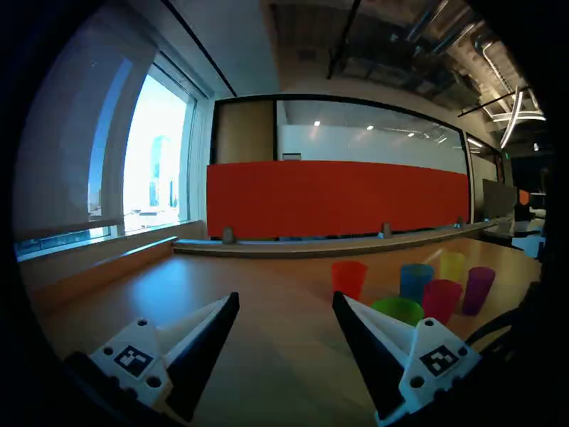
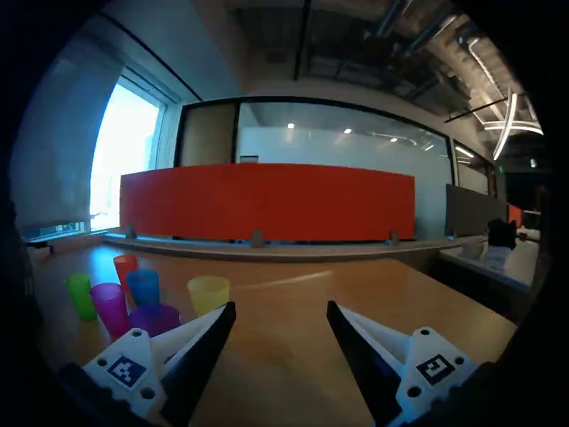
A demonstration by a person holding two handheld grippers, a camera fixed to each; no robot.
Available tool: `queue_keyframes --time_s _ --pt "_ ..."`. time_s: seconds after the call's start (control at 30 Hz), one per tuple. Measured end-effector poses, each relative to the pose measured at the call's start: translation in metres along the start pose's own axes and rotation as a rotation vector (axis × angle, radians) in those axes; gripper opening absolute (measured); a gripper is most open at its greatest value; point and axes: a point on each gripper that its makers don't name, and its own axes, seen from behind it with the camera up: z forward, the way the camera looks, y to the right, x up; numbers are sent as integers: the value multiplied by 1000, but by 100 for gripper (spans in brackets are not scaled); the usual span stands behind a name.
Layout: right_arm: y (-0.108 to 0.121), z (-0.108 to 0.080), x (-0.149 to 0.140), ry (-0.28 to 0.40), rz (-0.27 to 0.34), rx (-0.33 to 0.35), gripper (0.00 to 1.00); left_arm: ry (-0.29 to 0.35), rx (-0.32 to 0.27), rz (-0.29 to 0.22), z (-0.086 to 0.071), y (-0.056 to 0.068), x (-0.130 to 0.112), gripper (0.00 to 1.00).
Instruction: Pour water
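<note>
Several coloured plastic cups stand on a wooden table (image 1: 270,356). In the left gripper view they sit right of centre: an orange-red cup (image 1: 348,278), a blue cup (image 1: 416,282), a yellow cup (image 1: 451,266), a purple cup (image 1: 478,289), a pink cup (image 1: 441,300) and a green cup (image 1: 397,310) just behind the right finger. My left gripper (image 1: 284,306) is open and holds nothing. In the right gripper view the cups stand at the left: green cup (image 2: 80,295), pink cup (image 2: 110,308), red cup (image 2: 125,270), blue cup (image 2: 144,286), yellow cup (image 2: 208,293), purple cup (image 2: 153,319). My right gripper (image 2: 279,313) is open, empty.
A red partition (image 1: 334,198) runs along the table's far edge. A bright window (image 1: 153,167) lies to the left. Another desk (image 2: 491,260) with objects stands at the right. Bare tabletop (image 2: 341,285) stretches ahead of the right gripper.
</note>
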Motion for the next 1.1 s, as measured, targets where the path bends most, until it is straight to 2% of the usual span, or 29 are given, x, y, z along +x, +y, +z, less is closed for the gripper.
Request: queue_keyframes --time_s 0.1,0.27,0.4,0.7,1.1 --pt "-5 0 11 2 -11 11 99 -3 -7 7 2 6 -2 98" --pt "-10 2 35 23 -31 19 99 17 -20 17 4 13 16 97" --pt "-15 4 59 44 -36 34 99 43 -31 18 5 15 46 98" --pt "-17 11 110 65 -5 57 99 89 -64 -8 10 18 122 98" --pt "-9 14 181 95 -9 63 99 106 -57 -17 21 6 194 98"
